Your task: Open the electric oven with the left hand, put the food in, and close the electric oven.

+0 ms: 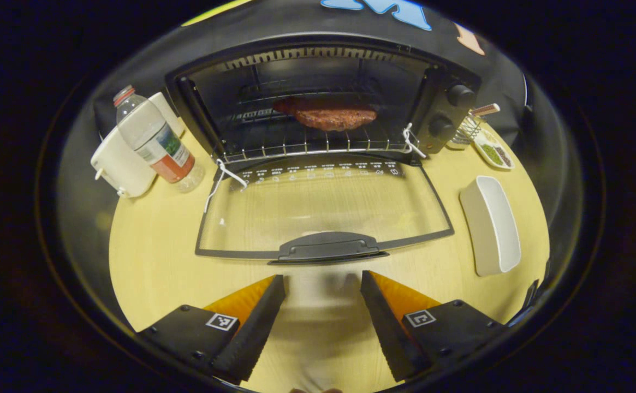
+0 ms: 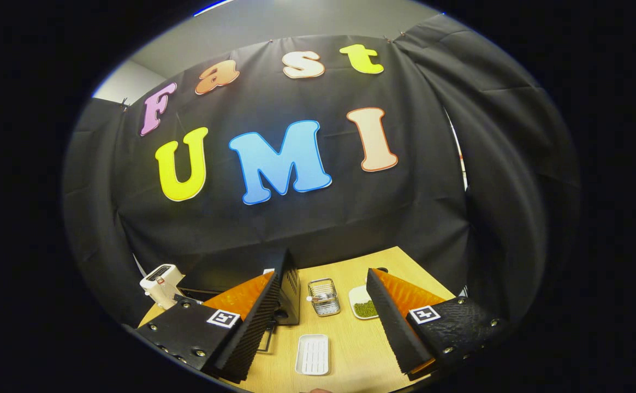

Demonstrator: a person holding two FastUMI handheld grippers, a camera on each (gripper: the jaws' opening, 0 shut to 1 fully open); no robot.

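Note:
The black electric oven (image 1: 449, 82) stands at the back of the wooden table with its glass door (image 1: 323, 207) folded down flat. A reddish-brown slab of meat (image 1: 328, 115) lies on the wire rack inside. My left gripper (image 1: 323, 289) hovers open just in front of the door's black handle (image 1: 326, 246), nothing between its fingers. In the right gripper view, my right gripper (image 2: 326, 297) is open and raised high above the table, with the oven's side (image 2: 290, 292) partly hidden behind its left finger.
A water bottle (image 1: 156, 142) leans on a white pot (image 1: 124, 164) left of the oven. To its right lie a white rectangular dish (image 1: 492, 224), a small seasoning plate (image 1: 493, 150) and a wire holder (image 1: 466, 131). A white appliance (image 2: 160, 283) stands at the table's far left.

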